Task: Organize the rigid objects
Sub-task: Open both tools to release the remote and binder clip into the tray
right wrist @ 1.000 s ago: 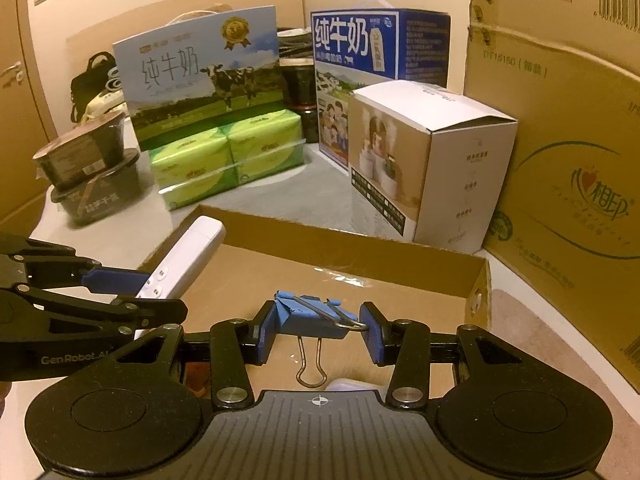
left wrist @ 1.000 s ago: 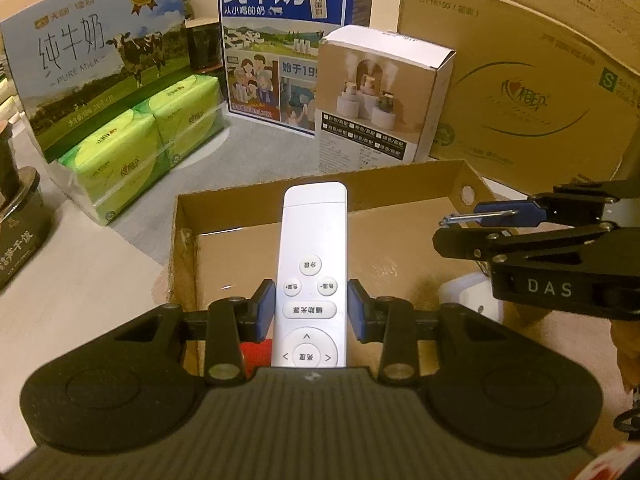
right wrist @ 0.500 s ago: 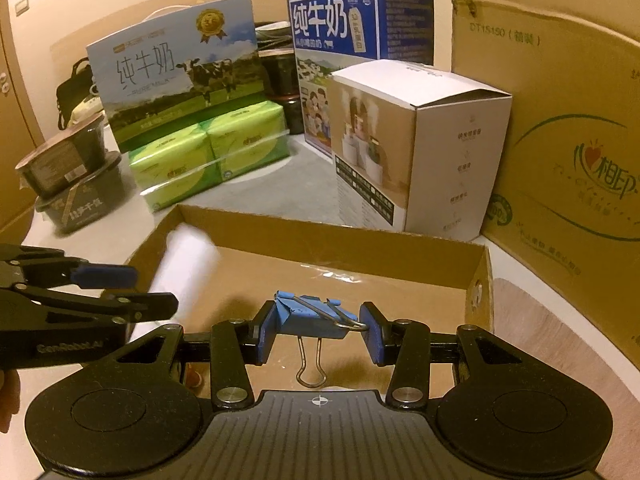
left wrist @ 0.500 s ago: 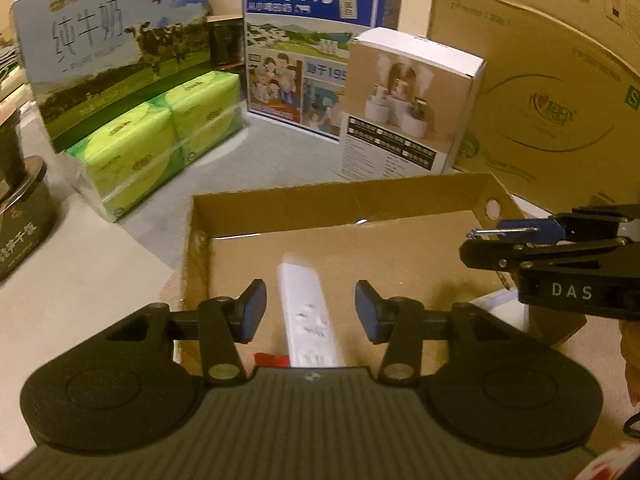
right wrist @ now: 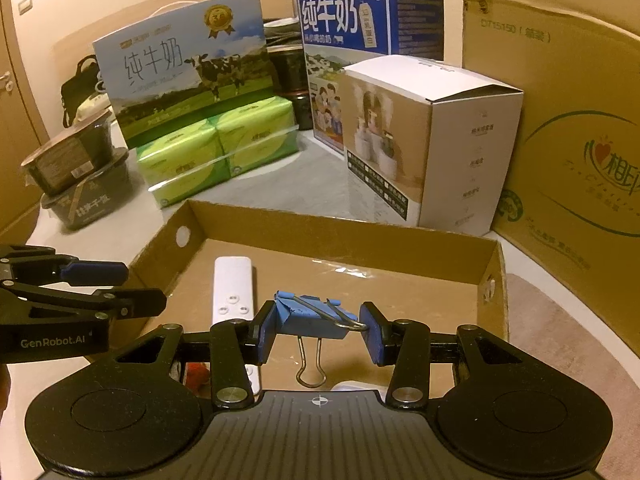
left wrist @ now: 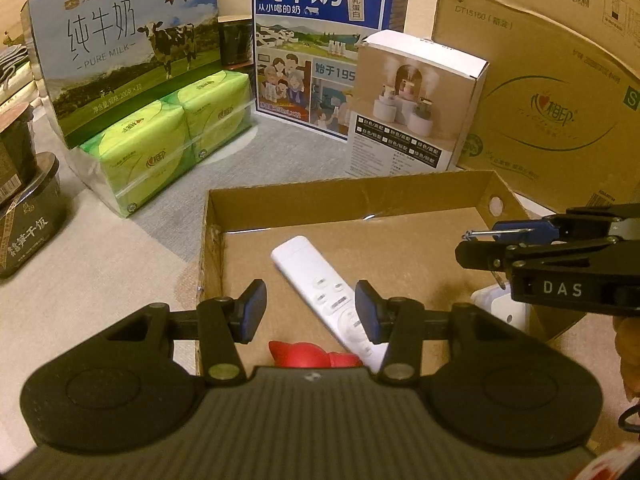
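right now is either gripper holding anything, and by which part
The right gripper holds a blue binder clip by its body, pads on either end. The left gripper holds nothing; the white remote lies in the cardboard tray.

"PURE MILK" on milk carton [left wrist: 120, 60], "DAS" on right claw [left wrist: 520, 246]

Black left gripper [left wrist: 310, 312] marked "GenRobot.AI", black right gripper [right wrist: 318, 334] marked "DAS"; each with 2 blue-padded fingers [left wrist: 252, 310], silver screws, ribbed housing

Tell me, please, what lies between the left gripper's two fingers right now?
In the left wrist view, the left gripper grips nothing; the white remote lies below its gap on the cardboard tray floor.
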The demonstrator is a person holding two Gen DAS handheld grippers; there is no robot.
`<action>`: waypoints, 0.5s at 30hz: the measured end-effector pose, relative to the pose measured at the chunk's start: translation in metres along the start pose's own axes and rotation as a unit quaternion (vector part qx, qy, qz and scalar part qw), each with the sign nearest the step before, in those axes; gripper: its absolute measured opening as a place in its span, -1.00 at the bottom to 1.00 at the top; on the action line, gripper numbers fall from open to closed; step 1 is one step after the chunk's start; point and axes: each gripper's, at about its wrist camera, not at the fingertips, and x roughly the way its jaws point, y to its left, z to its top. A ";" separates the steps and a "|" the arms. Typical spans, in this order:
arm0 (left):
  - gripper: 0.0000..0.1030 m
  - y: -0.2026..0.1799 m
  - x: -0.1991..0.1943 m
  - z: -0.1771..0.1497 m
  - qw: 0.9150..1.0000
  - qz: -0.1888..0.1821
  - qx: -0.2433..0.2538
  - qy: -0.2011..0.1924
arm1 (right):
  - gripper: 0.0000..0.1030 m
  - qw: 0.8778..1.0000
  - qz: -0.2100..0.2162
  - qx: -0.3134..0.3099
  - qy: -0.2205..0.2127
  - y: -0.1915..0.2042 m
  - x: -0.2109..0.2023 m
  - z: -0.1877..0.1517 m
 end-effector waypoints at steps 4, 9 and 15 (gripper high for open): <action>-0.13 0.000 0.001 -0.001 1.000 -0.001 0.001 0.001 | -0.12 1.000 -0.001 -0.003 0.002 0.001 0.002 0.000; -0.13 0.001 0.001 -0.002 1.000 -0.002 0.000 0.002 | -0.12 1.000 -0.001 -0.002 0.000 0.002 0.004 0.000; 0.34 0.003 -0.001 -0.005 1.000 0.003 -0.005 -0.007 | 0.21 1.000 -0.008 -0.005 -0.014 0.002 0.005 -0.002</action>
